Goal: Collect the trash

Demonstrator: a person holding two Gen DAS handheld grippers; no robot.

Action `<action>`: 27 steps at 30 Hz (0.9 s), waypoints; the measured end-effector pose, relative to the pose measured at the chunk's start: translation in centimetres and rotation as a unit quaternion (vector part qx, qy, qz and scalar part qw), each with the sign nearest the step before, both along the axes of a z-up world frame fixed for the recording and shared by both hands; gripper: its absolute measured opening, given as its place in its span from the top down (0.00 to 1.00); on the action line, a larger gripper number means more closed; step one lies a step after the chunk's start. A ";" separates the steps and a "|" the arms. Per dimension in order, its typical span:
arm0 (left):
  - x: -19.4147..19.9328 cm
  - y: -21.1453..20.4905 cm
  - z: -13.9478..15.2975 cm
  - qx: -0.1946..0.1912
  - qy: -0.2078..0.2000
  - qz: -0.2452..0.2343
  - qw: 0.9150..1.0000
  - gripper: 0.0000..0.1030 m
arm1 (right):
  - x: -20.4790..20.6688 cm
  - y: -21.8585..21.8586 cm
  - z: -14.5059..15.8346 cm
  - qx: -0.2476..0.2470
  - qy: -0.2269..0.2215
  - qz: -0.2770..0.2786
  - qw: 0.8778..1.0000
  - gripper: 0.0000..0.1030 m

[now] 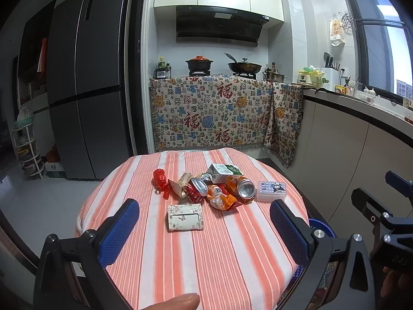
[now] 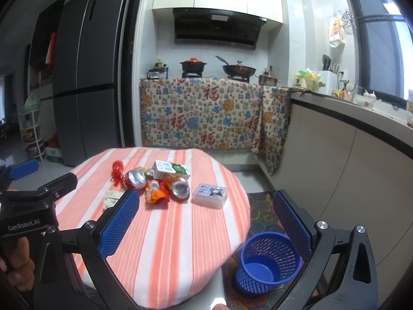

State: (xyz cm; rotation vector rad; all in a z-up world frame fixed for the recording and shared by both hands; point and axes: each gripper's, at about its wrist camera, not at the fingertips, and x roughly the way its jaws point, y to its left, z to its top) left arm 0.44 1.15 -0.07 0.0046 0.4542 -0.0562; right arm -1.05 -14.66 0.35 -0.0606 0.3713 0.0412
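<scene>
Striped cloth: orange-and-white, covers the round counter (image 1: 206, 258) that carries all the trash.
Left gripper (image 1: 205, 223): blue-padded jaws wide apart, empty, hovering over the counter's near half; floral box sits between the fingertips but further out, not touched.
Right gripper (image 2: 206, 218): jaws wide apart, empty, hanging past the counter's right edge, above the bin.
Trash pile: clustered near counter centre, pieces touching or overlapping.
Cans: two crushed ones, mouths facing the cameras – red can (image 1: 197, 187) on the left, orange can (image 1: 245, 188) on the right.
Carton: white-and-green milk carton (image 1: 224, 173) behind the cans, lying on its side; print too small to read.
Wrappers: crumpled orange wrapper (image 1: 222, 201) in front of the cans, red foil wrapper (image 1: 161, 182) at the pile's left end, small tan packet (image 1: 180, 188) beside it.
Floral box (image 1: 184, 217): flat, butterfly print, lies alone just in front of the pile.
Tissue pack (image 1: 271, 190): clear plastic, black cartoon figure on top, just right of the orange can.
Bin: blue mesh basket (image 2: 268, 263) upright on a patterned floor mat (image 2: 260, 211), right of the counter, looks empty.
Readable text: "GenRobot.AI" on the left gripper body in the right wrist view; a large red "福" repeated on the cloth (image 1: 214, 113) draped over the stove unit.
Background: grey fridge (image 1: 87, 77), pot and wok on the stove.
</scene>
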 end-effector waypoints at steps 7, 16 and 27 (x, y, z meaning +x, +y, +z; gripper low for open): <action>0.7 0.3 -1.2 -0.005 0.023 -0.018 1.000 0.00 | 0.1 0.1 -0.5 0.001 0.005 0.004 1.000 0.00; 2.0 1.3 -3.8 0.004 0.043 -0.026 0.999 0.00 | 0.9 0.6 -1.7 0.005 0.011 0.014 1.000 0.00; 6.9 3.0 -9.6 0.047 0.109 -0.127 0.985 0.00 | 5.0 1.8 -7.1 0.009 0.061 0.046 0.997 0.00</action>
